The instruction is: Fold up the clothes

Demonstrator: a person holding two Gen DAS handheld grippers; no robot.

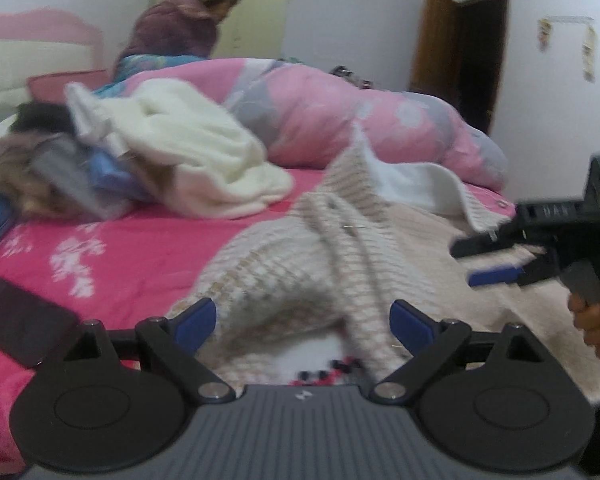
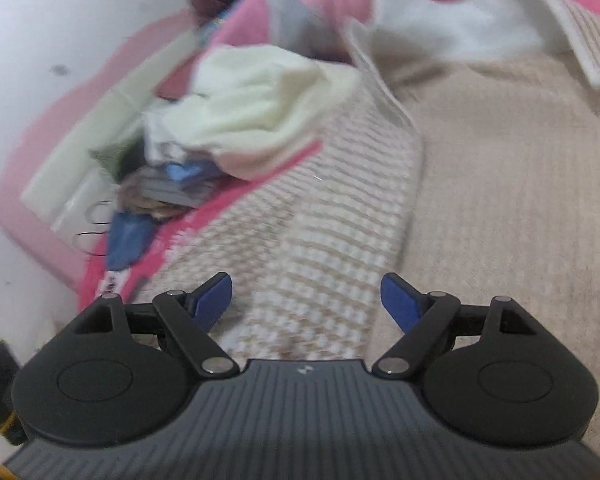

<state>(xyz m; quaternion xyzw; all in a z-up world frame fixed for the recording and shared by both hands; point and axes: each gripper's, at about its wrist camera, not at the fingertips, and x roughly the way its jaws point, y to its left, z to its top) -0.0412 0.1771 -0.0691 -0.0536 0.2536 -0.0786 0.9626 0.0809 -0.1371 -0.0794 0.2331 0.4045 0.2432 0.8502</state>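
1. Beige knit, checked in cream and tan, is what we have in front of us: the sweater (image 1: 340,248) lies rumpled on the pink bed (image 1: 112,248), its plain beige panel to the right and a cream-lined flap turned up at the far side.
2. Our left gripper (image 1: 303,320) hangs just over the near, bunched edge of the sweater, fingers (image 1: 198,318) spread wide and released, nothing pinched between them.
3. Our right gripper (image 2: 306,300) points down at the seam where the checked strip meets the plain panel; its fingers (image 2: 400,300) stand apart and hold nothing. In the left wrist view it comes in from the right edge, held in our hand (image 1: 598,320).
4. The relation that matters: the checked strip runs away from us, its long axis leading from the near hem up toward the raised flap, and it lies almost straight ahead of both pairs of fingers.
5. We judge the left gripper nearer the crumpled near edge and the right nearer the plain panel and the far flap, so each side has its own corner to take.
6. A pile of other clothes (image 1: 140,152) sits well apart on the far left of the bed, beside a rolled pink quilt (image 1: 340,112); a dark phone (image 1: 20,320) lies near on the left.
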